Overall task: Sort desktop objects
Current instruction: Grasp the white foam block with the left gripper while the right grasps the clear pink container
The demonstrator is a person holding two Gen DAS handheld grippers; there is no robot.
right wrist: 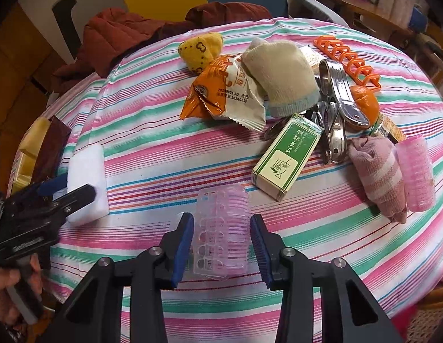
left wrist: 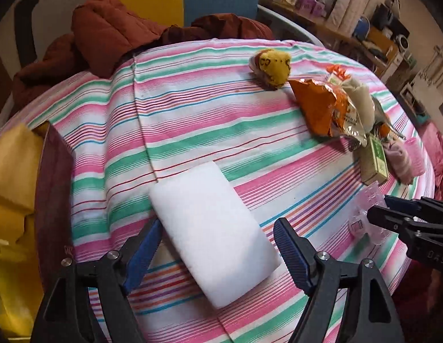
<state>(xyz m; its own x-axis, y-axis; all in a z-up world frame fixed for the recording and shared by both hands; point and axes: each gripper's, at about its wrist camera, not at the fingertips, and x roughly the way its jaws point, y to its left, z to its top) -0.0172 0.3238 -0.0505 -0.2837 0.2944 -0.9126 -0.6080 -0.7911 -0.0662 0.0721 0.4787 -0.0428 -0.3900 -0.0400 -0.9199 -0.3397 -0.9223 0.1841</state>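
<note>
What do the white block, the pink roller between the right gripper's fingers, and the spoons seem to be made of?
White block: probably soft foam, matte, no sheen. Pink roller: translucent plastic, as the cloth shows through its lattice. Spoons: metal, likely steel, with bright mirror-like reflections.

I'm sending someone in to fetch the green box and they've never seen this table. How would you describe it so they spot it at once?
On the striped tablecloth, look to the heap of mixed items at one side. The green box lies at its near edge, beside the metal spoons and a rolled pink sock. It is the only hard rectangular carton there, green and white with a leaf emblem.
</note>
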